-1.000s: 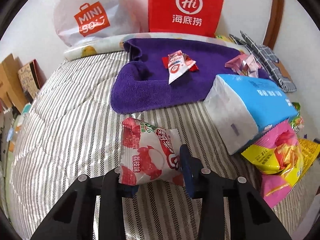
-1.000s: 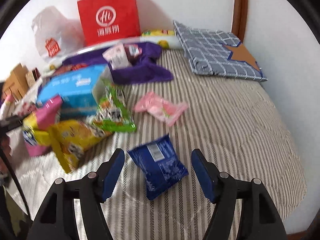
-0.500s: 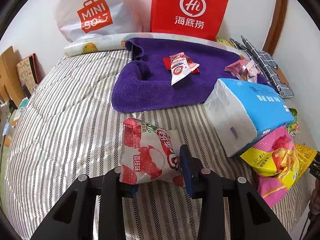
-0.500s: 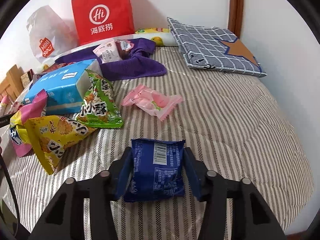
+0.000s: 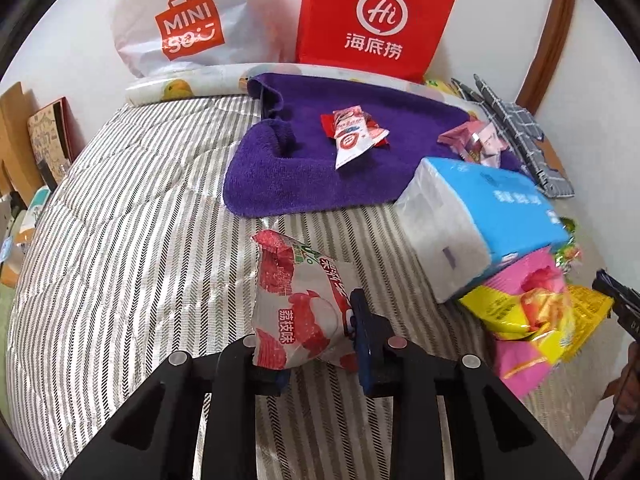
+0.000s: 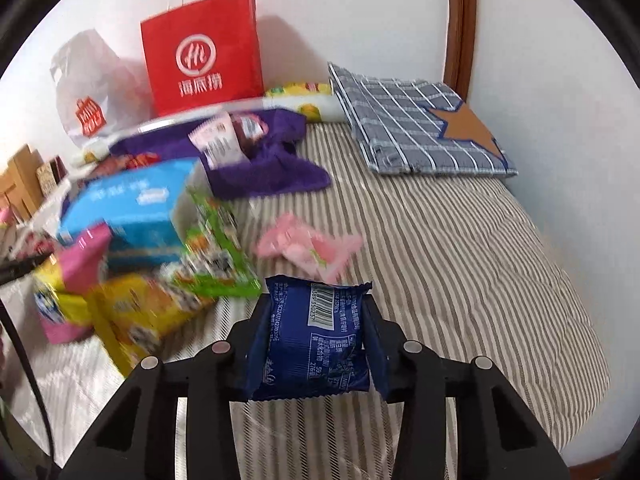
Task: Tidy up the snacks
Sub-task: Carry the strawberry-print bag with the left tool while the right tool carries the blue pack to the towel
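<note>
My left gripper (image 5: 310,334) is shut on a red and white lychee snack packet (image 5: 298,308), held above the striped bed (image 5: 120,240). My right gripper (image 6: 314,338) is shut on a dark blue snack packet (image 6: 312,348), lifted off the bed (image 6: 460,240). A purple towel (image 5: 304,176) lies at the back with small red and white packets (image 5: 354,136) and pink packets (image 5: 474,142) on it. It also shows in the right wrist view (image 6: 264,172). A pink packet (image 6: 310,248), a green packet (image 6: 218,252) and yellow packets (image 6: 148,312) lie loose.
A blue tissue pack (image 5: 480,220) sits right of the towel, with pink and yellow bags (image 5: 532,312) beside it. A red paper bag (image 5: 374,20) and a white plastic bag (image 5: 180,20) stand against the wall. A folded grey checked cloth (image 6: 412,120) lies at the back right.
My right gripper closed on the dark blue packet and lifted it off the bed. My left gripper kept its hold on the lychee packet and barely moved.
</note>
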`<action>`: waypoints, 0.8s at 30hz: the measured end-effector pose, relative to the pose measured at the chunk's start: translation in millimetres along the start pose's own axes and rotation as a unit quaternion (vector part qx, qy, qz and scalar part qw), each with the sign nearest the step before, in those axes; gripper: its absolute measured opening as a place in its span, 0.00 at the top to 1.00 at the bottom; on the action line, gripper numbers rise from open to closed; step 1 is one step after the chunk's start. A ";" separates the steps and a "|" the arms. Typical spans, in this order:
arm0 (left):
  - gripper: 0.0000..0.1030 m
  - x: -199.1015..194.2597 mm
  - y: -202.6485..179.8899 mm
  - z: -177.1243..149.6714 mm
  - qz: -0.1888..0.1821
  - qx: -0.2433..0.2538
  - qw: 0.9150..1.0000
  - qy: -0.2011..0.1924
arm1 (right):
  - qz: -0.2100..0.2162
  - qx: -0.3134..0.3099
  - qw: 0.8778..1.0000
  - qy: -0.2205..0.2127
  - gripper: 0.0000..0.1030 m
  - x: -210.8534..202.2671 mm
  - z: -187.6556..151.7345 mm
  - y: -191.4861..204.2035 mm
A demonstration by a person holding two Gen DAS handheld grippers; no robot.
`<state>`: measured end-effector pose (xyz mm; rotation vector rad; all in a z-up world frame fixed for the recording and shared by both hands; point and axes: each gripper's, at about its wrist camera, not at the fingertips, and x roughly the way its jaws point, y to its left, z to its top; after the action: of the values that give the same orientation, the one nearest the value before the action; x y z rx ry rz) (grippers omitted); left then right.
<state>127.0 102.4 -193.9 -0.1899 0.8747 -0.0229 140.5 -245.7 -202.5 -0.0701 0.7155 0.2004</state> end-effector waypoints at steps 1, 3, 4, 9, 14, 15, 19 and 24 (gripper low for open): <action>0.76 -2.2 -0.4 1.3 -0.006 -0.001 1.000 0.000 | 0.004 0.002 1.000 -0.004 0.61 -2.3 4.3 0.7; 0.76 -7.9 -2.4 3.7 -0.014 -0.001 1.000 -0.002 | 0.008 0.004 1.000 -0.013 0.61 -6.9 15.2 3.8; 0.76 -11.8 -4.3 5.4 -0.016 0.000 1.000 -0.006 | 0.009 0.004 1.000 -0.016 0.61 -8.0 19.2 5.0; 0.76 -30.9 -18.9 13.8 -0.029 0.016 0.999 -0.019 | 0.026 0.011 0.999 -0.038 0.61 -16.1 39.4 14.5; 0.76 -42.6 -37.0 21.4 -0.030 0.032 0.999 -0.030 | 0.037 0.014 0.998 -0.048 0.61 -18.7 53.6 28.6; 0.76 -43.5 -40.6 23.1 -0.030 0.033 0.998 -0.031 | 0.040 0.012 0.998 -0.050 0.61 -18.5 56.1 31.7; 0.76 -42.3 -50.6 32.0 -0.046 0.031 0.998 -0.031 | 0.052 0.011 0.997 -0.055 0.61 -16.9 64.4 42.2; 0.76 -43.2 -61.5 49.0 -0.064 0.027 0.997 -0.035 | 0.053 0.001 0.997 -0.061 0.61 -10.6 82.0 56.1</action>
<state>140.3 53.8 -119.6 -0.1954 0.7901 -0.1590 174.0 -181.6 -133.5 -0.0186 0.5983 0.3022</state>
